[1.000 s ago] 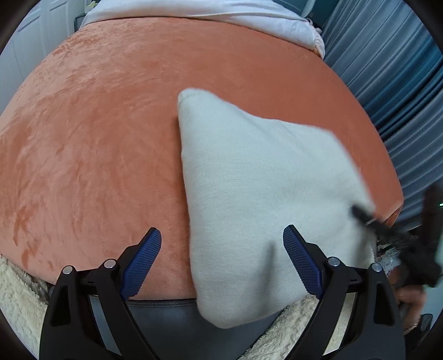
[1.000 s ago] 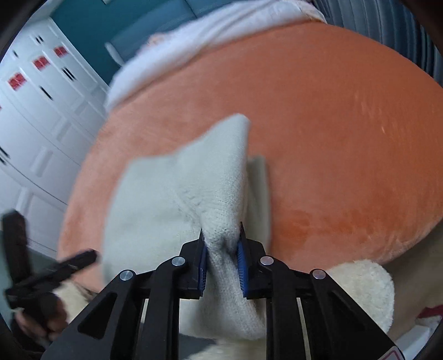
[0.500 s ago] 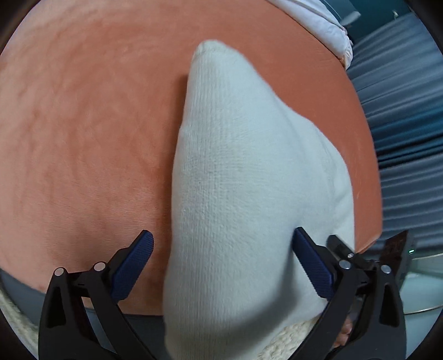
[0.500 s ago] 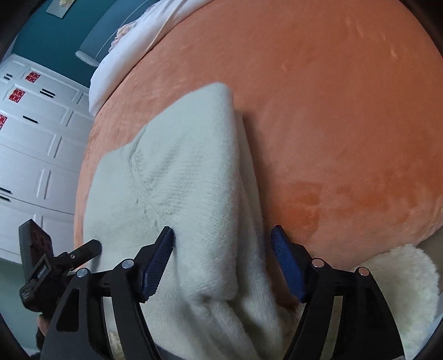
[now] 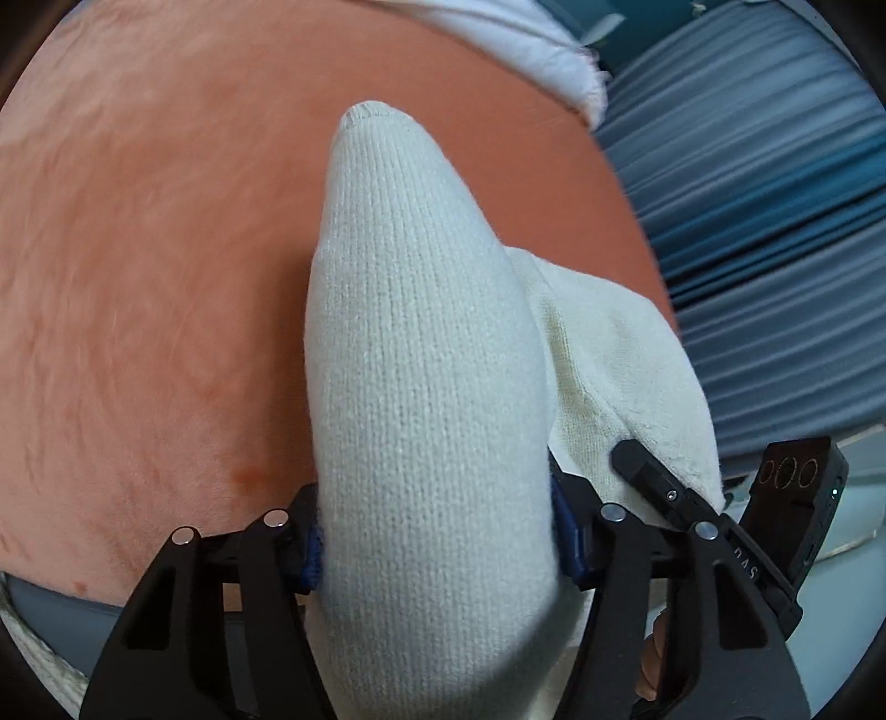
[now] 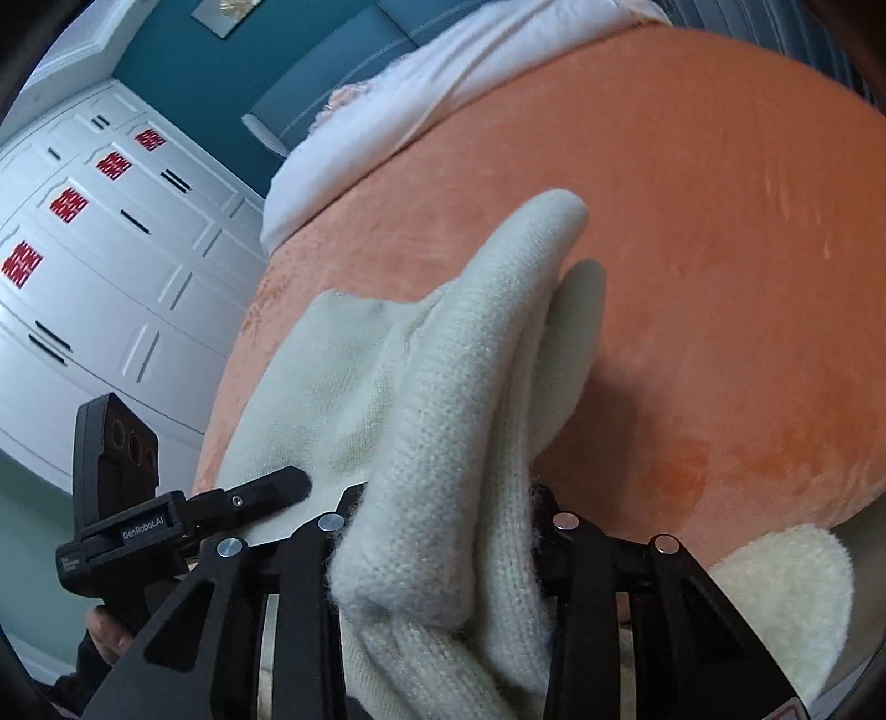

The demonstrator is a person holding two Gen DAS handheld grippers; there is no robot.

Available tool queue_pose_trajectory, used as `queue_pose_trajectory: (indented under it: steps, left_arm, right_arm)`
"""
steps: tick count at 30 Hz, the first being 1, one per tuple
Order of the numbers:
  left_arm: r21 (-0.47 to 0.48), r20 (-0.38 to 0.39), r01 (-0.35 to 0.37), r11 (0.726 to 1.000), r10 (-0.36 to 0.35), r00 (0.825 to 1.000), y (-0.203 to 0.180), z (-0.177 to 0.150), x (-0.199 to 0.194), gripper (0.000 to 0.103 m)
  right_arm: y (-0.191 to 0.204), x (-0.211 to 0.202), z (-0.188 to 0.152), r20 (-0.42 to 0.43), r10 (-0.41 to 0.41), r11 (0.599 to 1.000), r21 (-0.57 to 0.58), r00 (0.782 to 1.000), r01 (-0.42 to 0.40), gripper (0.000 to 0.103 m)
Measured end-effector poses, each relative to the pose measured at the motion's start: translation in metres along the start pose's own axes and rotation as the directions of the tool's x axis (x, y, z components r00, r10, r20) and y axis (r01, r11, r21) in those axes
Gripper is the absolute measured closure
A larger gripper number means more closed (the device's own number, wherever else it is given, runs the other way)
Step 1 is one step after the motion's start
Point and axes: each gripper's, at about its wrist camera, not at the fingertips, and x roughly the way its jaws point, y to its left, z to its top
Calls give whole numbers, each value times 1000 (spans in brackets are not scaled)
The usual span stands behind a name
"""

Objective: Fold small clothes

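Cream knit garment (image 5: 432,387) in the left wrist view lies lengthwise up the frame, its rounded folded tip pointing toward the upper middle, its broad end at the bottom edge. It rests on an orange plush bed cover (image 5: 138,277), with a second, flatter layer spreading toward the lower right. The left tongs (image 5: 437,545) are closing, with the thick knit fold between them; the blue pads sit against both sides of the cloth, about half spread. At the lower right the right tongs (image 5: 637,459) reach in with one black finger lying on the flatter layer. White bedding (image 5: 526,50) sits at the upper edge and blue-grey curtains (image 5: 775,221) fill the right side.

In the right wrist view the garment (image 6: 443,415) runs from the bottom centre up toward the upper right, where its rounded tip (image 6: 554,216) ends on the orange cover (image 6: 720,277). The right tongs (image 6: 437,531) are closing around a bunched fold, and the cloth hides their pads. The left tongs (image 6: 277,487) enter from the lower left, a finger touching the flat layer. White cupboard doors (image 6: 83,277) stand at the left.
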Motion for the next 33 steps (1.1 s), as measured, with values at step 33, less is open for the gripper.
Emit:
queue_pose_trajectory:
  steps: [33]
  left_arm:
    - [-120,233,-194,974,218,948,206,21,-116,15]
  right_arm:
    - [99,59,-18,-31,-43,997,-67,999,41,38]
